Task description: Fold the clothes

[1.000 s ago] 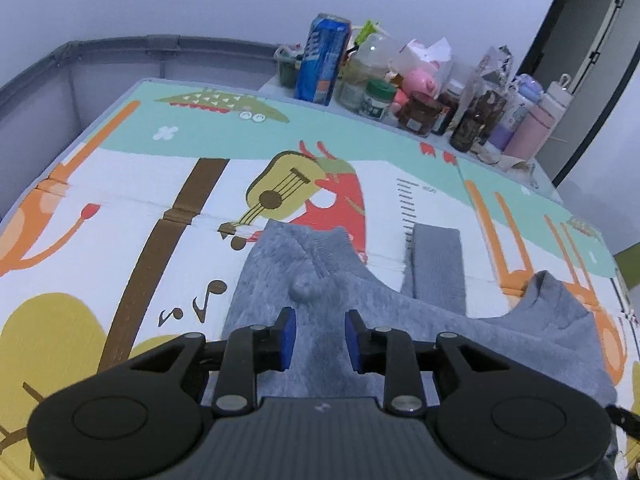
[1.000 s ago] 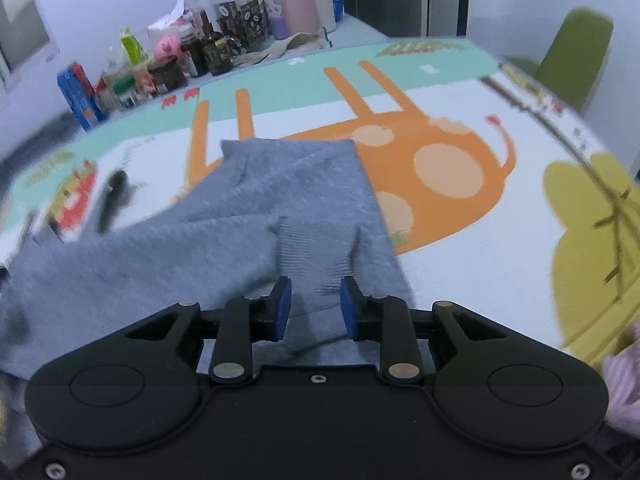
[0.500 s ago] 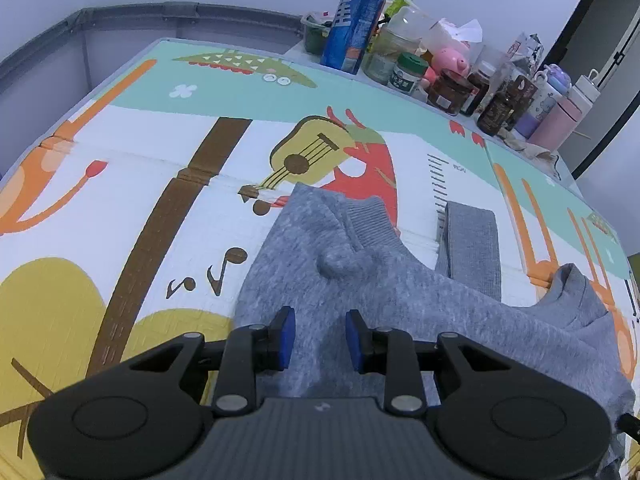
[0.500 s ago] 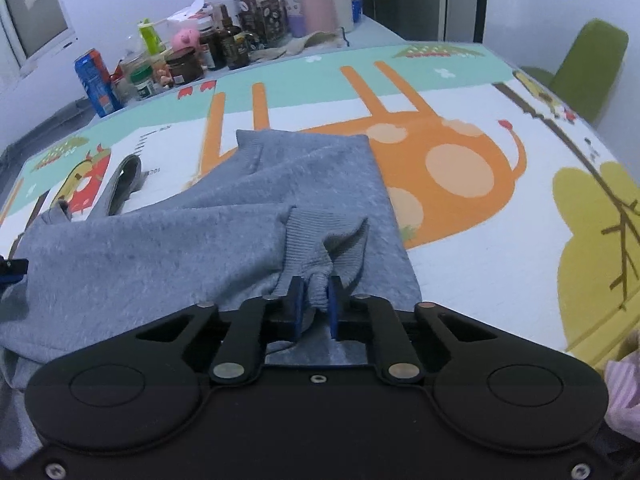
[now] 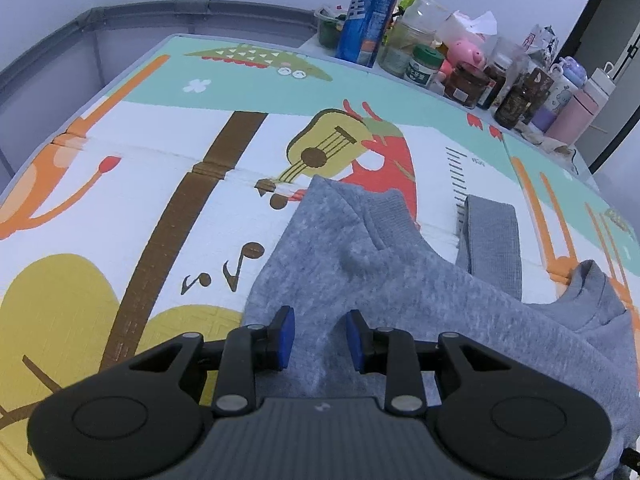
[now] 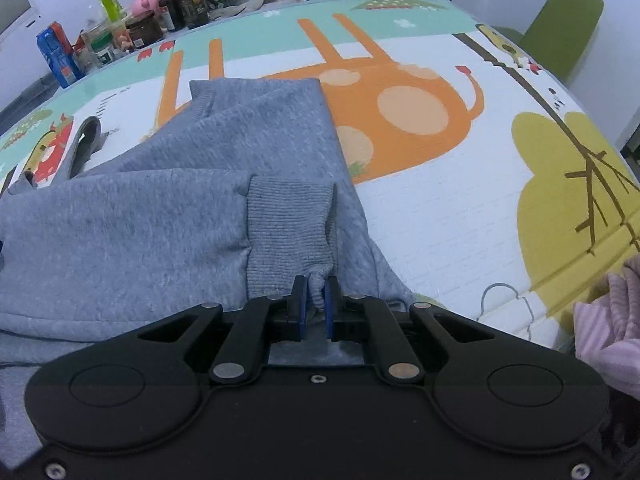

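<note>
On the mat (image 6: pixel 440 216), right gripper (image 6: pixel 316 304) pinches sweater cuff (image 6: pixel 288 232); left gripper (image 5: pixel 320 338) gapes.

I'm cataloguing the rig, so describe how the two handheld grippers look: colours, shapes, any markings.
The left gripper and right gripper match: a wide matte black body with a round raised disc at each side, black linkage arms joined by silver rivets, and two short fingers faced with blue pads. The left body has a ribbed grey centre panel; the right shows small screws. No cables, hands or sleeves are visible.
</note>
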A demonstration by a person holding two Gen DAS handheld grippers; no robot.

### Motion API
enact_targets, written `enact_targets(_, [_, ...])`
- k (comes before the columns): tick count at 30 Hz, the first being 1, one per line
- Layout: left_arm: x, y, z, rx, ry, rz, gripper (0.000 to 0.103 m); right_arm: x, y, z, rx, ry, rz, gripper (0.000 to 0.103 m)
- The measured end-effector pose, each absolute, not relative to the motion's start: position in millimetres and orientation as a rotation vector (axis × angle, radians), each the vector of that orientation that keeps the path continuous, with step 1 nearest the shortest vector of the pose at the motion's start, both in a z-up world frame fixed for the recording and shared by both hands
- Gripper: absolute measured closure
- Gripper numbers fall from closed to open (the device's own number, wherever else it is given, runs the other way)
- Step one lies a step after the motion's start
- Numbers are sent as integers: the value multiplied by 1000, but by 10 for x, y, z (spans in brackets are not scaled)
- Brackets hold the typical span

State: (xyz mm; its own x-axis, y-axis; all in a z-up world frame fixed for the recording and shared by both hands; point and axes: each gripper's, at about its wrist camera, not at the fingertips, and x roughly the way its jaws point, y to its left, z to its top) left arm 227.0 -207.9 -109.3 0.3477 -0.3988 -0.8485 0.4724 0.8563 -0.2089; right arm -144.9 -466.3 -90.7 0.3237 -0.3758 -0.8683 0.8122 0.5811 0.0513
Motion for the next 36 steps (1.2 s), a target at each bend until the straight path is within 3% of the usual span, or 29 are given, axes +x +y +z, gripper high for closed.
enact_targets(2, [2288,-2070,-1047,53,1082,-567,71,-1429,-4628,-873,511,949,-835,92])
enact_targets(5, [2306,-2132,-950,33,1061,-598,70,-1403,-4572,-809,464,945,-842,71])
enact_targets(6, [2313,-2171,-923,37,1052,-612,69,-1408,-4536,-728,436,909,-847,70])
enact_targets(11, [2392,-2444,-980,78,1081,-636,64,-1283,-4519,-460,406,792,-816,72])
enact_targets(14, [2436,-2564,-1060,87,1089,-631,64,-1113,-4617,-493,442,800,-807,80])
enact_targets(17, [2476,-2662,-1131,107,1092,-631,64,-999,-4713,-672,483,836,-813,91])
enact_targets(22, [2605,-2737,-1160,99,1081,-620,64,-904,-4837,-1032,516,922,-860,96])
enact_targets(36, [2541,-2339,-889,-65,1050,-632,65,-1047,-4783,-986,528,891,-879,95])
